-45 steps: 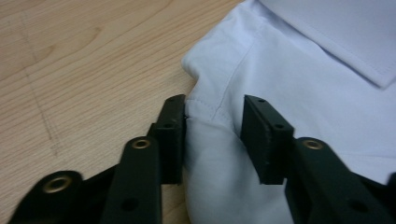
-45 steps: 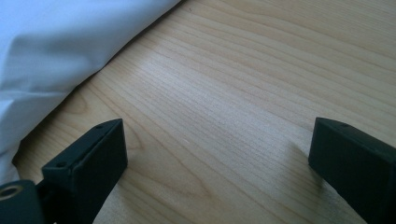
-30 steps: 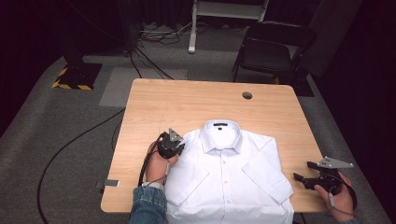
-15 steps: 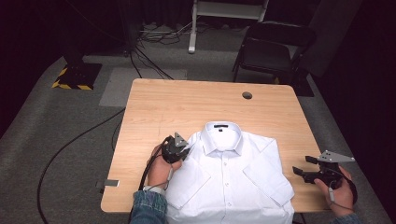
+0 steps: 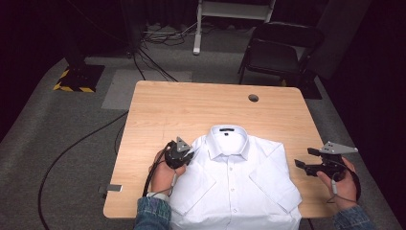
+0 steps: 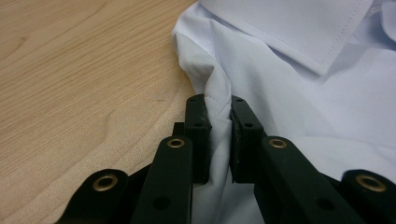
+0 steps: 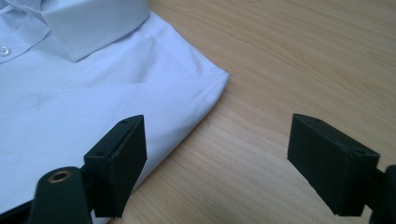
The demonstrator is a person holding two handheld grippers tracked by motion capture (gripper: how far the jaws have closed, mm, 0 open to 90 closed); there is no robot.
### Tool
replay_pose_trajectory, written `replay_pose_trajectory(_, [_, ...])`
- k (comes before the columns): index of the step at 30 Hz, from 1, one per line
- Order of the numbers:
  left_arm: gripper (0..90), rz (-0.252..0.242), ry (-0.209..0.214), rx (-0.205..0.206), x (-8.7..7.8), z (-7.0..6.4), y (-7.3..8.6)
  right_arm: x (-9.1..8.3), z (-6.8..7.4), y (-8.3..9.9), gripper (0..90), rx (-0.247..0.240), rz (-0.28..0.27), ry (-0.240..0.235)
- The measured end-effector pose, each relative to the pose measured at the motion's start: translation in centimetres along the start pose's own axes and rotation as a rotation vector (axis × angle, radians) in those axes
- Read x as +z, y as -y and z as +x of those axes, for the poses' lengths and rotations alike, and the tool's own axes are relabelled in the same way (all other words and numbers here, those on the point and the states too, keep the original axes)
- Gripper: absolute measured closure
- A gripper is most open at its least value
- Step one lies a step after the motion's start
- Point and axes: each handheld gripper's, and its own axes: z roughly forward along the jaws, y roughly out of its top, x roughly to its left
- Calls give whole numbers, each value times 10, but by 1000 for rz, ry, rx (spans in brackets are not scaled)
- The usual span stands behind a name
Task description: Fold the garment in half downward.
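the white shirt [image 5: 237, 182] lies flat at the near edge of the table [image 5: 191, 105]. the left tongs [image 6: 218, 121] pinch its left shoulder seam; the right tongs [image 7: 215, 163] gape over bare wood. bring them left onto the right shoulder, gripping equally deep.

Bright, even overhead light falls on the table [image 5: 191, 110], while the floor beyond sinks into darkness. Both gripper views blur nearest the lens, with soft shadows.
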Motion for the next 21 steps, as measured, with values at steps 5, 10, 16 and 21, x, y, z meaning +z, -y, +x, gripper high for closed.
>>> replay_pose_trajectory(5, [796,0,-6,1,0,0,0,8,4,-14,202,-29,3,-3])
replay_pose_trajectory(10, [795,0,-16,9,0,-1,0,15,4,-21,202,-36,3,5])
replay_pose_trajectory(16, [795,-2,-24,10,0,-2,0,20,2,-28,202,-34,-7,9])
replay_pose_trajectory(21, [795,0,-38,-9,-1,-1,1,27,3,-33,202,-29,-15,6])
